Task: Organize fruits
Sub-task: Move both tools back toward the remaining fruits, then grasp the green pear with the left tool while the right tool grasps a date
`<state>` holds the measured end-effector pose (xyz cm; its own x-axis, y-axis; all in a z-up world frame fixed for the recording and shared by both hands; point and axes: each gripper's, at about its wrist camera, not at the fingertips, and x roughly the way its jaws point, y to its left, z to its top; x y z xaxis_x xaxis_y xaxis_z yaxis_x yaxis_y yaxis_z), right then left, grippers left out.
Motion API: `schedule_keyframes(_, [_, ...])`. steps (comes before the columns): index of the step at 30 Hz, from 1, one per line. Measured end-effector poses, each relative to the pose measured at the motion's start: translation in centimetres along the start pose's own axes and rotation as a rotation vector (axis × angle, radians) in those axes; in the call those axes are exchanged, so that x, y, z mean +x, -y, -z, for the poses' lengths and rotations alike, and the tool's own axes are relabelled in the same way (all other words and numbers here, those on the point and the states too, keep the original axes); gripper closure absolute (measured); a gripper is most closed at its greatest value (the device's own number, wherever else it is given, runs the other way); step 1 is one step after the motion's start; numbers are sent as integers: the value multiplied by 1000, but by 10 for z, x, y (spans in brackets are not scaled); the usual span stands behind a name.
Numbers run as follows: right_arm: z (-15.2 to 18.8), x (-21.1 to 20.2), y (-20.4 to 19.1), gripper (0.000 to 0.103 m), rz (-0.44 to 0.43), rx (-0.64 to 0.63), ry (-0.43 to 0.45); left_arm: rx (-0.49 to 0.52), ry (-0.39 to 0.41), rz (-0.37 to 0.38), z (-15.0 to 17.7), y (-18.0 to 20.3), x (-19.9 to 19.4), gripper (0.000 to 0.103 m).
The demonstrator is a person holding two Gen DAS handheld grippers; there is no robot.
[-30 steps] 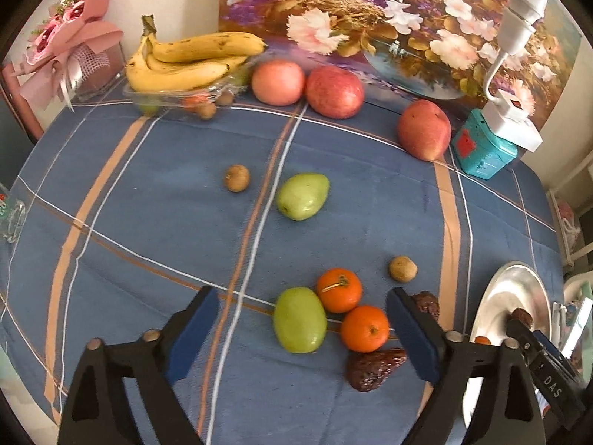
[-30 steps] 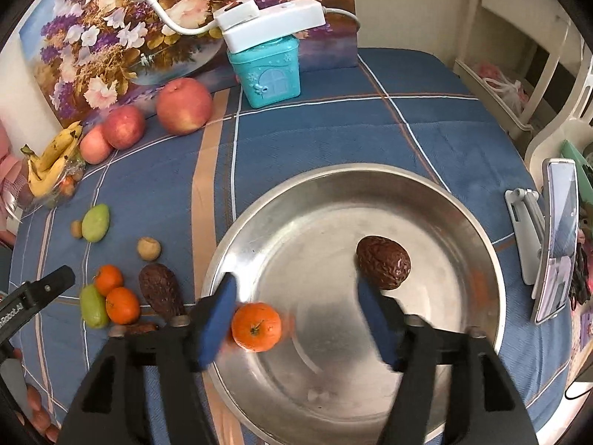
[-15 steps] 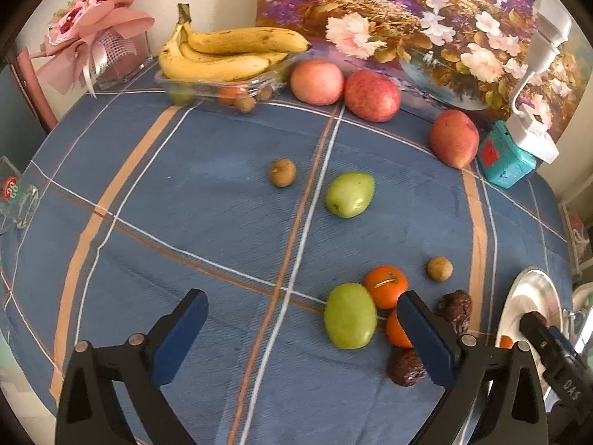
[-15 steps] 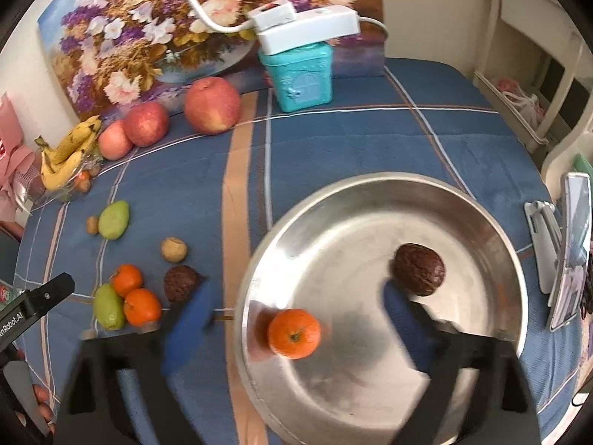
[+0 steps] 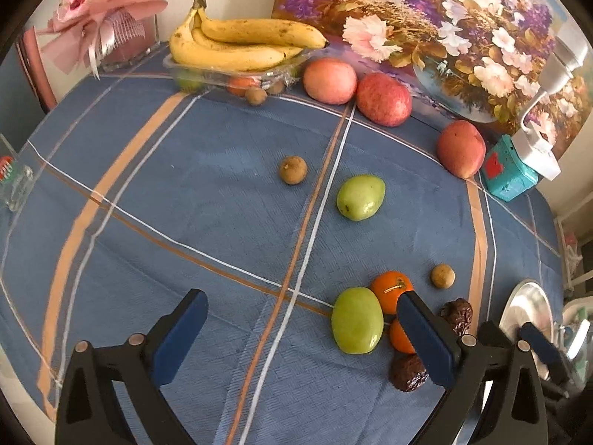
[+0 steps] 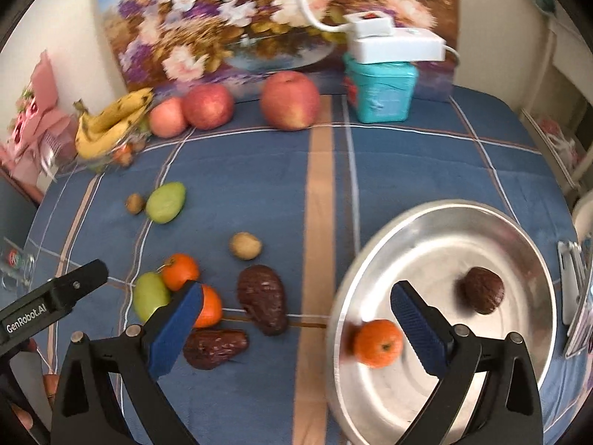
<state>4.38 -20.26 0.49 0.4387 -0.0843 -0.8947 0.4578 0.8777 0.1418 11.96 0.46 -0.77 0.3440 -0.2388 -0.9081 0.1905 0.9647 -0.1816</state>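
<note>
My right gripper (image 6: 298, 304) is open and empty, over the cloth by the left rim of the silver plate (image 6: 444, 218). An orange (image 6: 378, 342) and a dark date (image 6: 481, 290) lie in the plate. Left of it on the cloth are two dates (image 6: 263, 304), two oranges (image 6: 180, 270) and a green fruit (image 6: 150, 298). My left gripper (image 5: 300, 315) is open with only cloth between its fingers. The green fruit (image 5: 357, 320) lies just inside its right finger. That finger partly hides an orange (image 5: 402, 335).
A second green fruit (image 5: 360, 197) and small brown fruits (image 5: 292, 170) lie mid-table. Apples (image 5: 383, 99) and bananas (image 5: 241, 44) on a clear tray line the back edge before a flower painting. A teal box (image 5: 509, 176) stands back right. A phone stand (image 6: 570, 289) is right of the plate.
My right gripper's jaws widened and it moved left off the plate, leaving the orange there. My left gripper shifted left, so the fruit cluster now sits by its right finger.
</note>
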Motion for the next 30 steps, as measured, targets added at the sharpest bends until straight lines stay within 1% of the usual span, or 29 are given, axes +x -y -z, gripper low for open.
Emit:
schedule_keyframes(4, [-1, 8, -13, 2, -49, -28, -18, -32, -13, 23, -2, -3, 9, 0])
schedule_keyframes(5, [-2, 10, -16, 2, -47, -33, -30, -33, -17, 26, -2, -2, 10, 0])
schedule_keyframes(10, [-5, 17, -24, 2, -31, -70, -32, -28, -47, 38, -3, 0, 19, 0])
schedule_keyframes(13, [-7, 21, -27, 2, -33, -84, -44, -9, -70, 46, -5, 3, 23, 0])
schedule_keyframes(20, [-8, 27, -26, 2, -20, -84, -45, -32, -68, 71, -4, 5, 23, 1])
schedule_keyframes(22, [-8, 28, -25, 3, -36, -78, -45, -38, -77, 88, -4, 6, 25, 2])
schedule_keyframes(23, [-7, 29, -24, 5, -39, -76, -44, -41, -85, 96, -3, 6, 26, 4])
schedule_keyframes(25, [-7, 30, -23, 14, -38, -77, -36, -51, -106, 113, 0, 6, 30, 12])
schedule_keyframes(27, [-6, 31, -24, 25, -39, -75, -38, -55, -128, 122, 2, 7, 35, 22])
schedule_keyframes(28, [-6, 33, -24, 27, -40, -76, -43, -59, -139, 125, 4, 7, 38, 25])
schedule_keyframes(29, [-5, 35, -24, 29, -42, -78, -51, -64, -151, 129, 5, 6, 40, 29])
schedule_keyframes(30, [-4, 38, -25, 33, -43, -79, -60, -67, -161, 135, 6, 6, 43, 37])
